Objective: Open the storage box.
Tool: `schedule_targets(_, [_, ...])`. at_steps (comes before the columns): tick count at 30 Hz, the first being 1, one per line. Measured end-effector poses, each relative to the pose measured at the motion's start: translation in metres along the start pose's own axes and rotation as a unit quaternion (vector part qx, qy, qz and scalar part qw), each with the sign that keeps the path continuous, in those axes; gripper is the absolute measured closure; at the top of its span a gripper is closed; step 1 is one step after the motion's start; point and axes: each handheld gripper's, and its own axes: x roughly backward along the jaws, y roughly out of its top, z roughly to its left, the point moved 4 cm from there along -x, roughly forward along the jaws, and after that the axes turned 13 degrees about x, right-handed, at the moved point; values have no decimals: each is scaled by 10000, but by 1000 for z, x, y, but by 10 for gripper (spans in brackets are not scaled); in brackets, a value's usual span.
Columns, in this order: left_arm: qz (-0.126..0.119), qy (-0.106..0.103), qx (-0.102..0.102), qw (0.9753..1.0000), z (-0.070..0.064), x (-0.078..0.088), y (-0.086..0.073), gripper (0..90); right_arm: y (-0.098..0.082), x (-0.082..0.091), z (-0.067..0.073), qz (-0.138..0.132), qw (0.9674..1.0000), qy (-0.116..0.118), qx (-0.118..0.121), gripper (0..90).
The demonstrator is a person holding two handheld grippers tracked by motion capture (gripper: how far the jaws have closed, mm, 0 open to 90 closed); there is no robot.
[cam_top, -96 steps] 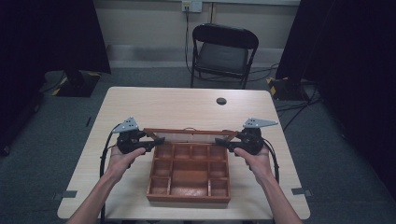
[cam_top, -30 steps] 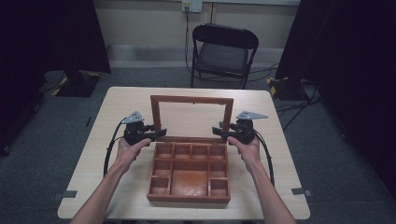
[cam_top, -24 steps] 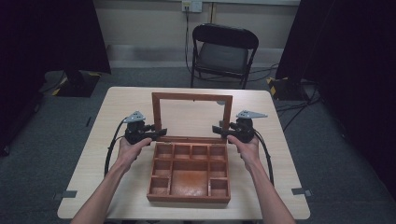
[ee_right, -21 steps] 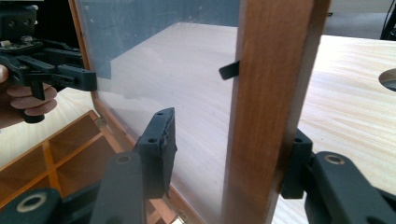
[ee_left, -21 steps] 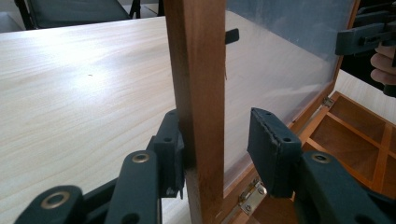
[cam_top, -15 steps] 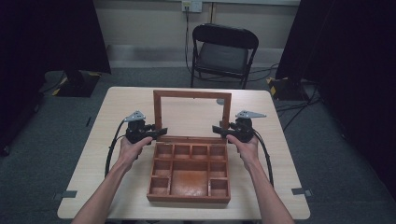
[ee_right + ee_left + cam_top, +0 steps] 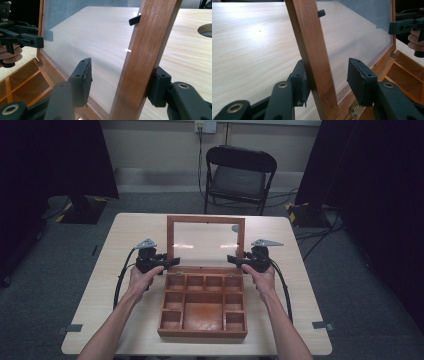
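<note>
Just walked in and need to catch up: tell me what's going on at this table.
A person works a wooden compartment box with a gripper in each hand. Its glass-paned lid stands raised, about upright, on its hinges at the far edge. The left gripper straddles the lid's left frame rail and the right gripper the right rail. Both have their jaws open around the wood, one pad touching, not clamped. The compartments in sight look empty.

upright lid (image 7: 206, 241) blocks table's (image 7: 125, 227) far half
</note>
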Motion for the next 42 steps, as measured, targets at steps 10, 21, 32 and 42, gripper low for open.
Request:
schedule_targets(10, [129, -60, 155, 9998, 4, -3, -3, 500, -4, -5, -3, 65, 9998, -35, -162, 402])
schedule_targets(21, [202, 14, 277, 9994, 10, -8, -6, 448, -12, -11, -7, 240, 9992, -69, -302, 345])
schedule_targets(32, [263, 91, 330, 9991, 12, -10, -8, 424, -15, -16, -8, 296, 9989, -87, -349, 311])
schedule_targets(42, [300, 79, 539, 9981, 16, -15, -10, 387, -21, -20, -13, 404, 9980, -184, -457, 257])
